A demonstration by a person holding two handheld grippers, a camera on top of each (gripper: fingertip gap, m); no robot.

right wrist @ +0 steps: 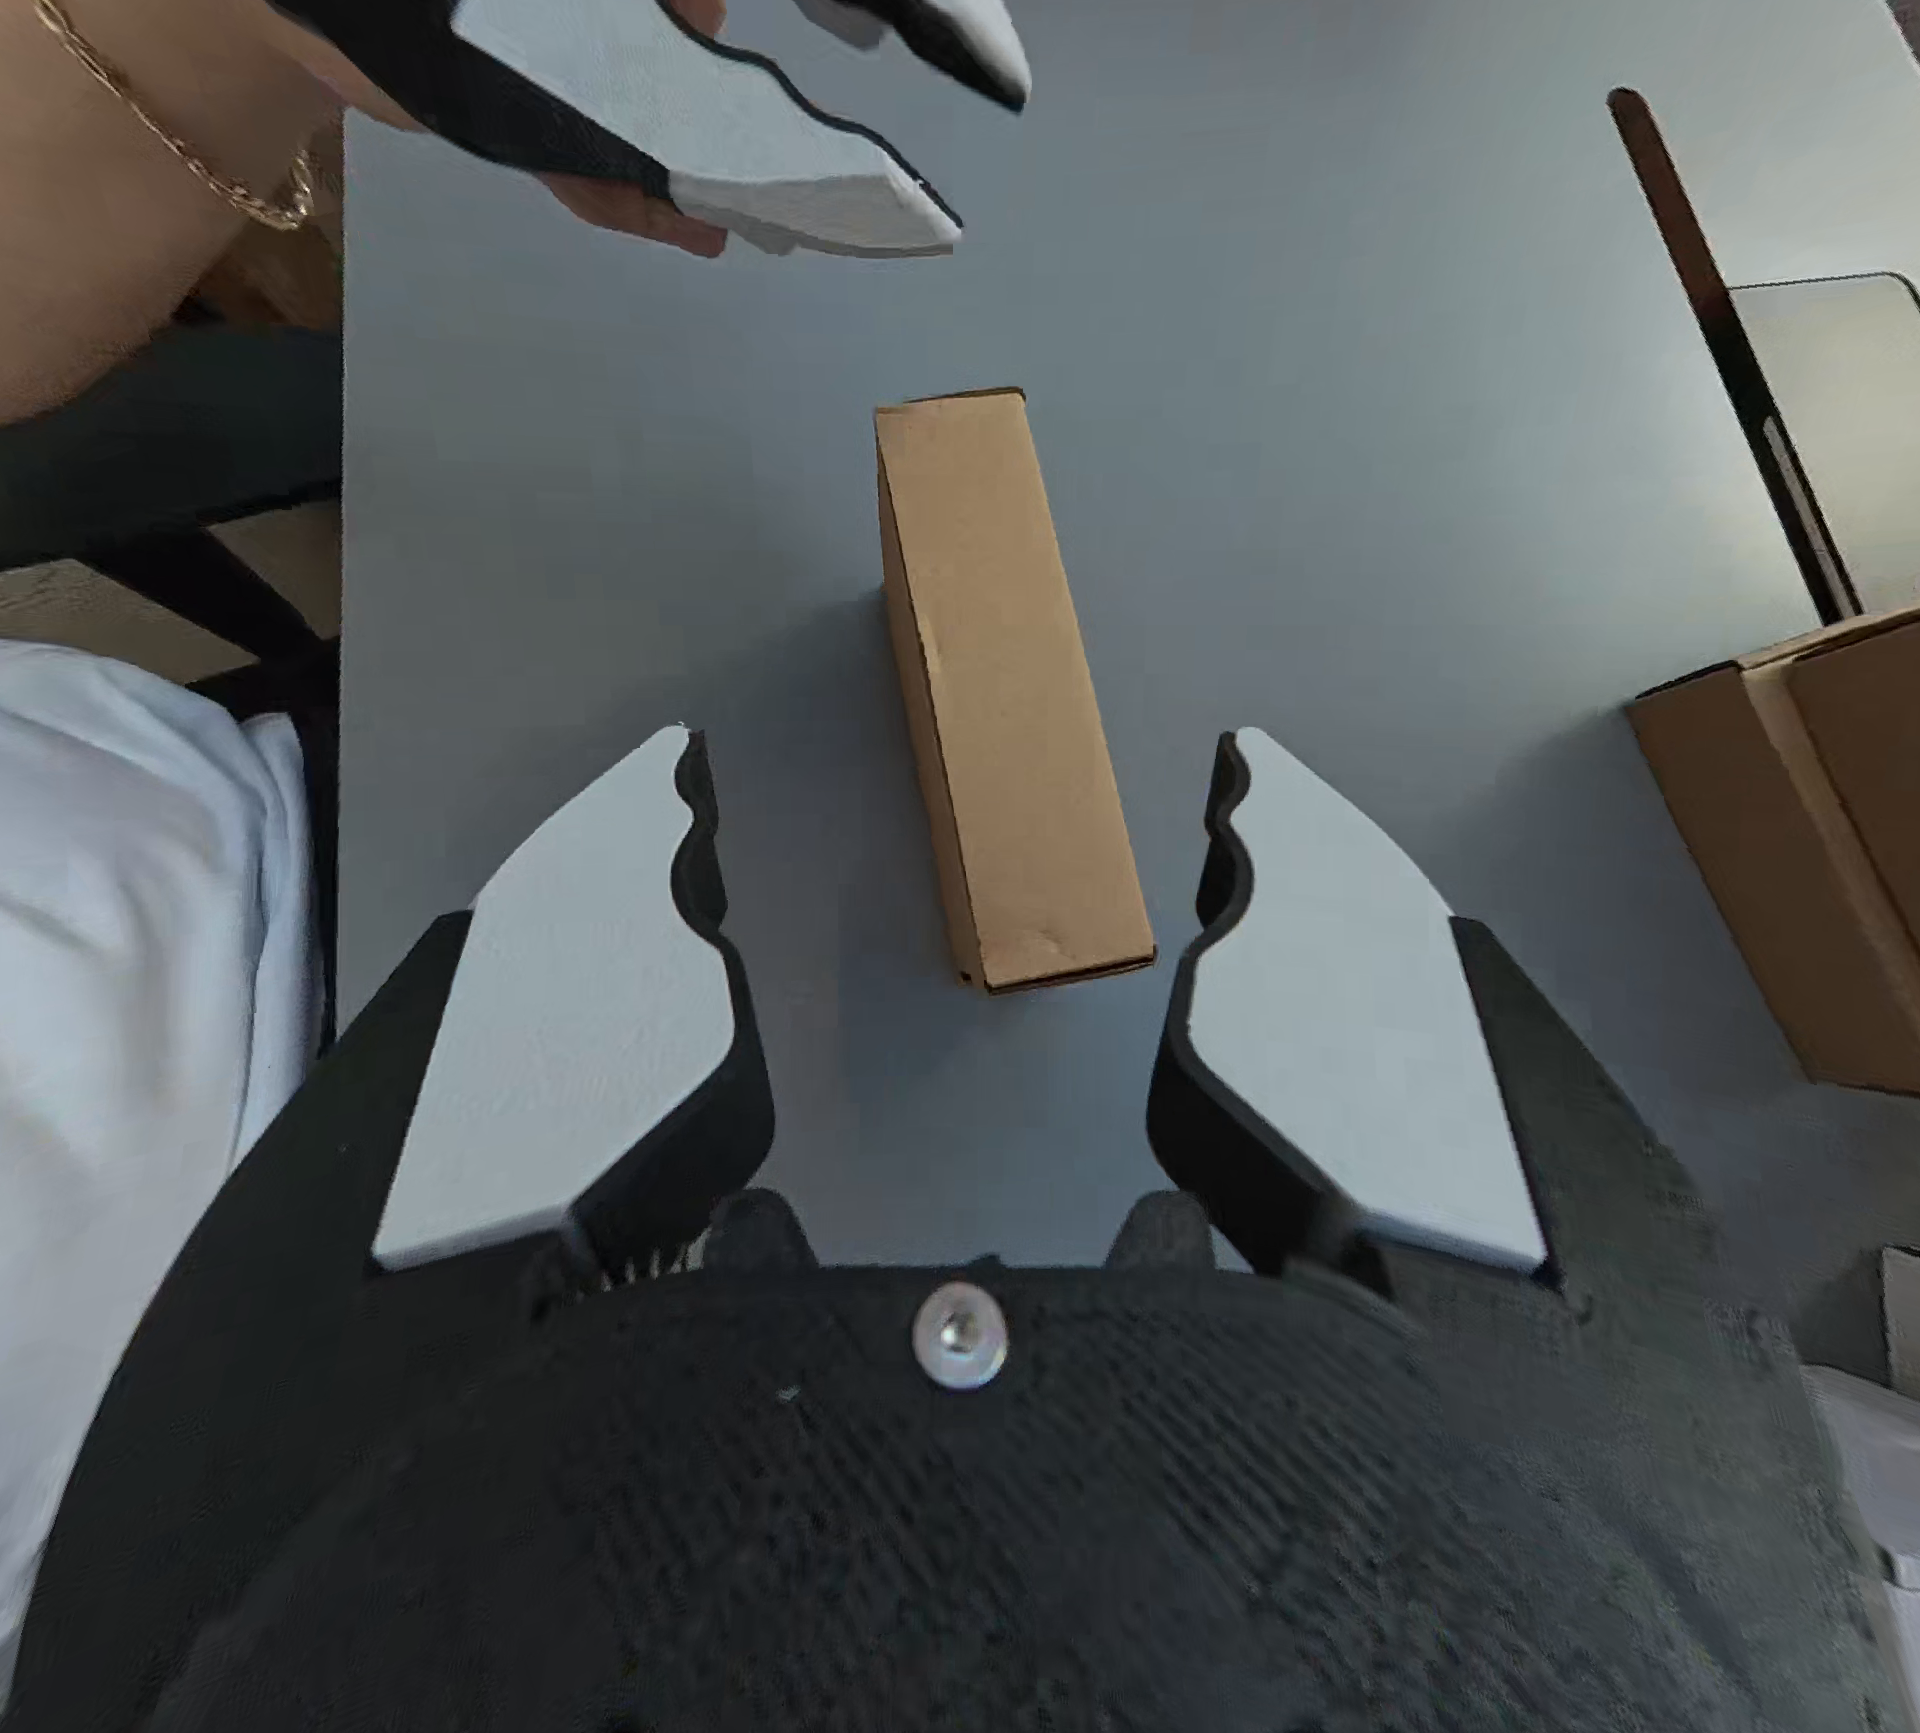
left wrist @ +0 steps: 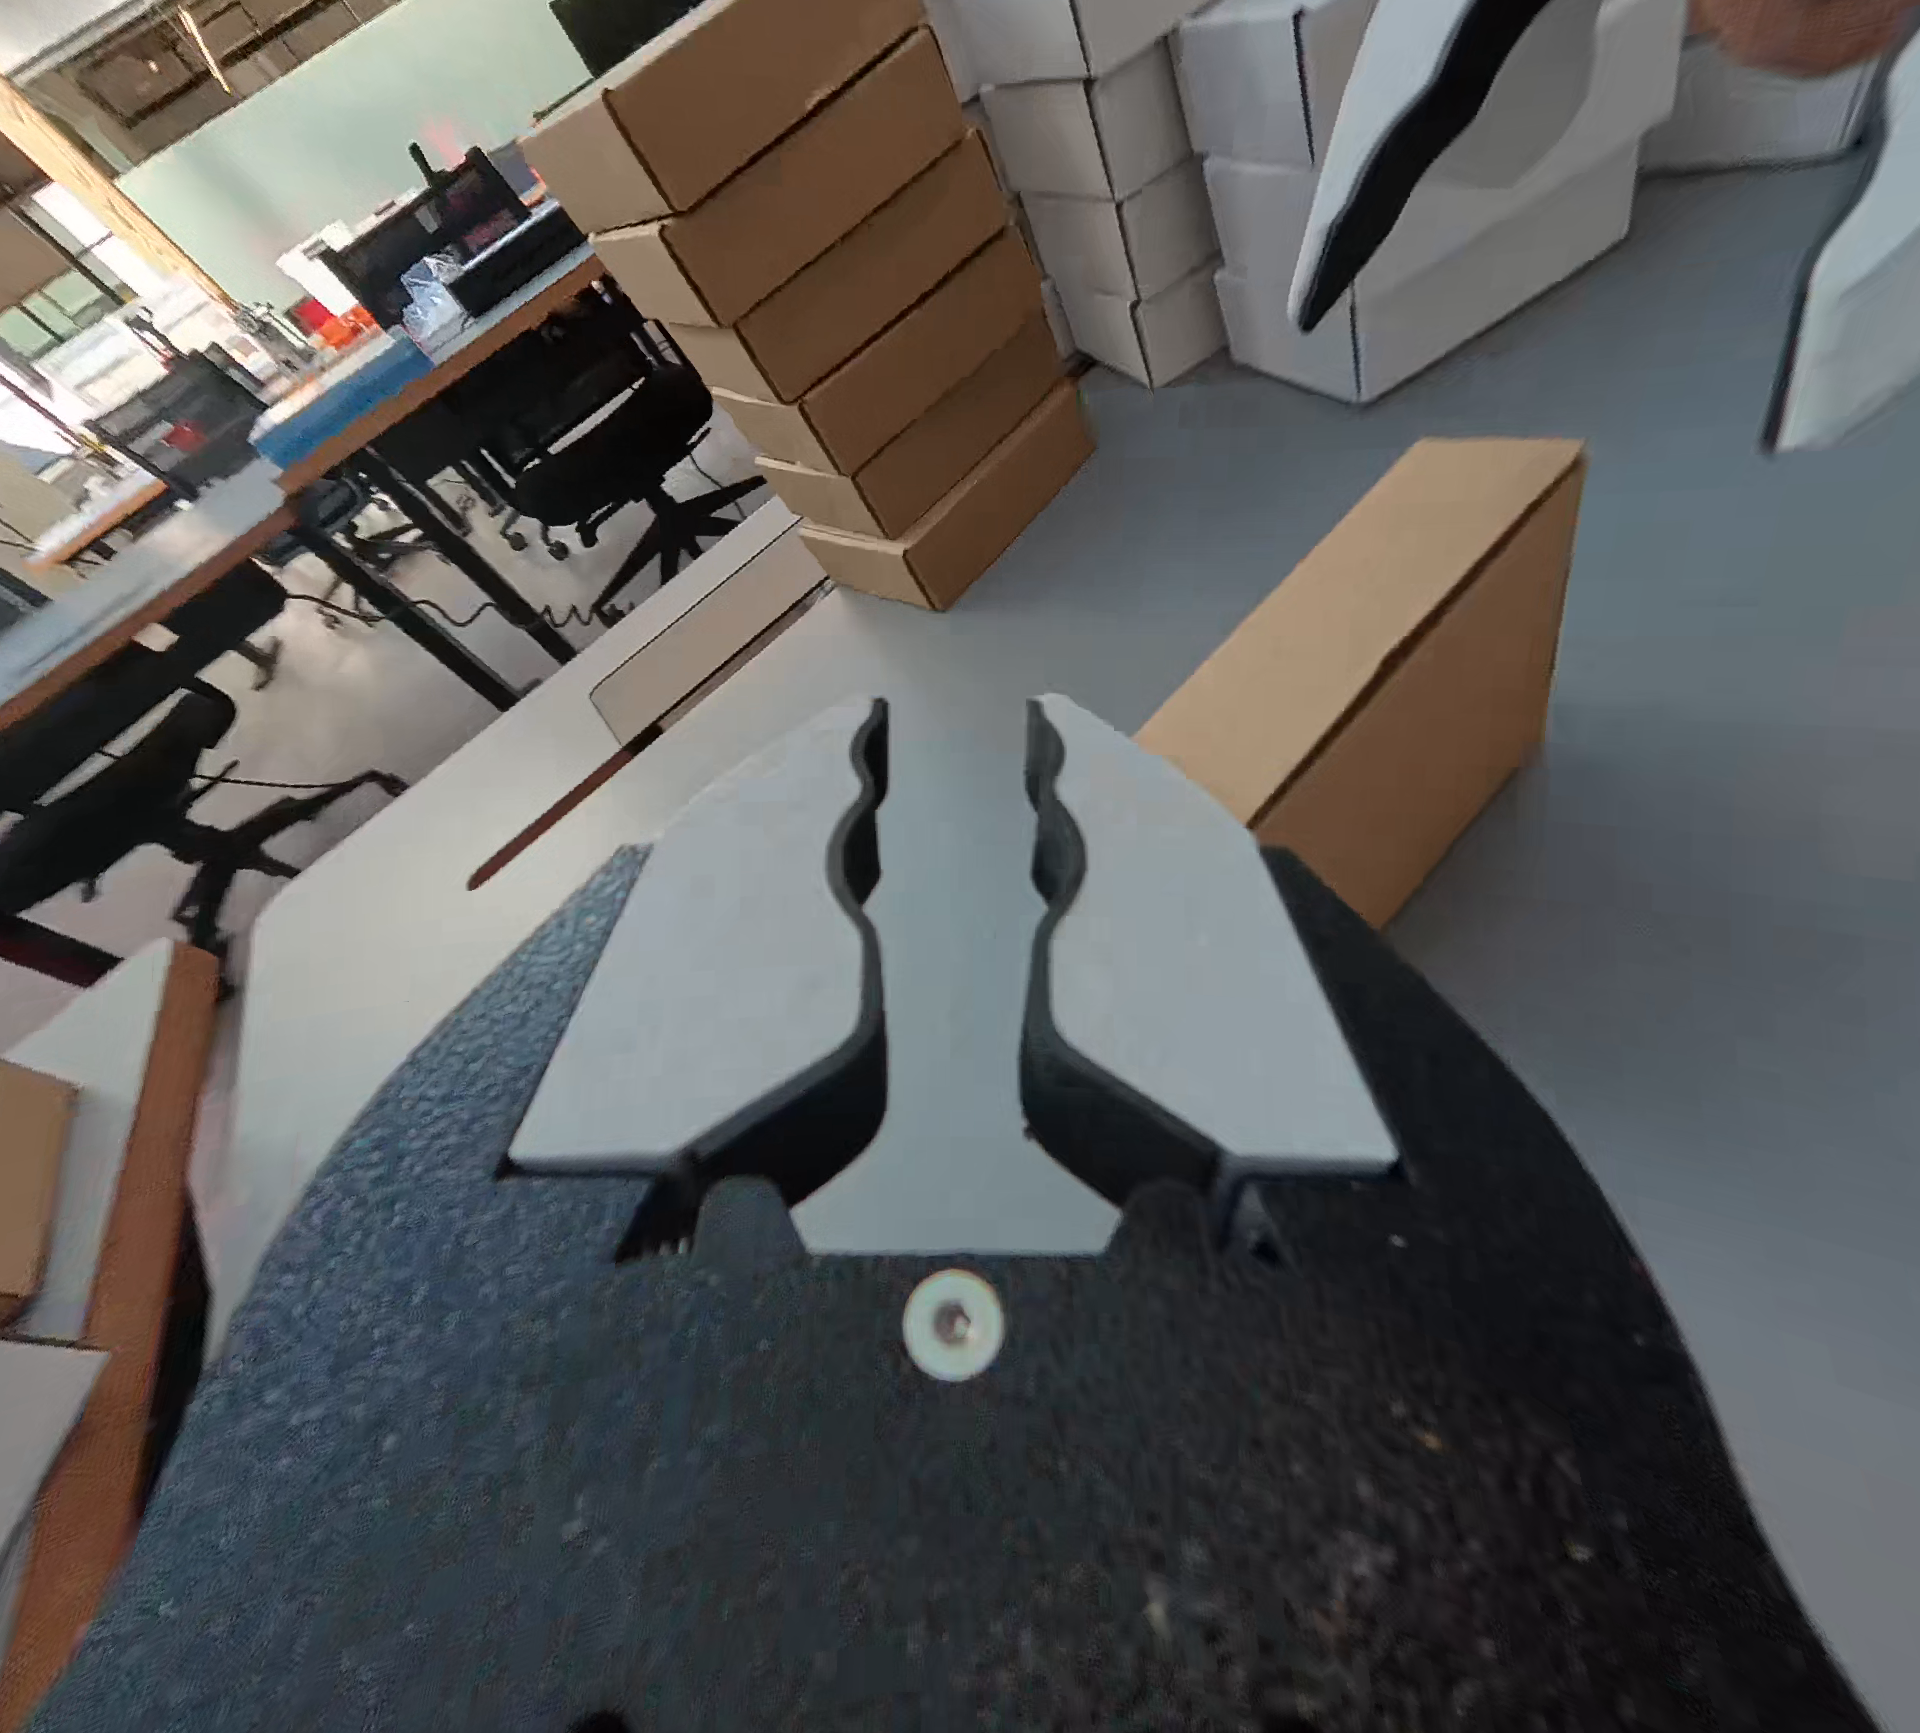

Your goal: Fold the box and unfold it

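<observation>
Both claws empty above a grey table (right wrist: pixel 1351 333) with a closed brown box (right wrist: pixel 1003 696) at its middle.

The right gripper (right wrist: pixel 961 779) hovers spread wide over the box's near end, touching nothing; the left gripper (left wrist: pixel 956 748), narrowly parted, grasps nothing. Stacked brown cartons (left wrist: pixel 831 249) stand behind; another carton (right wrist: pixel 1808 852) is cut off at the right edge.

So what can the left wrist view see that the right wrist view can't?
Only the left wrist view shows the stacked brown boxes, the white boxes and the office desks with chairs. Only the right wrist view shows the person's wrist with a gold bracelet and an open box at the table's edge. Both show the brown box on the grey table, and both grippers with jaws apart.
</observation>
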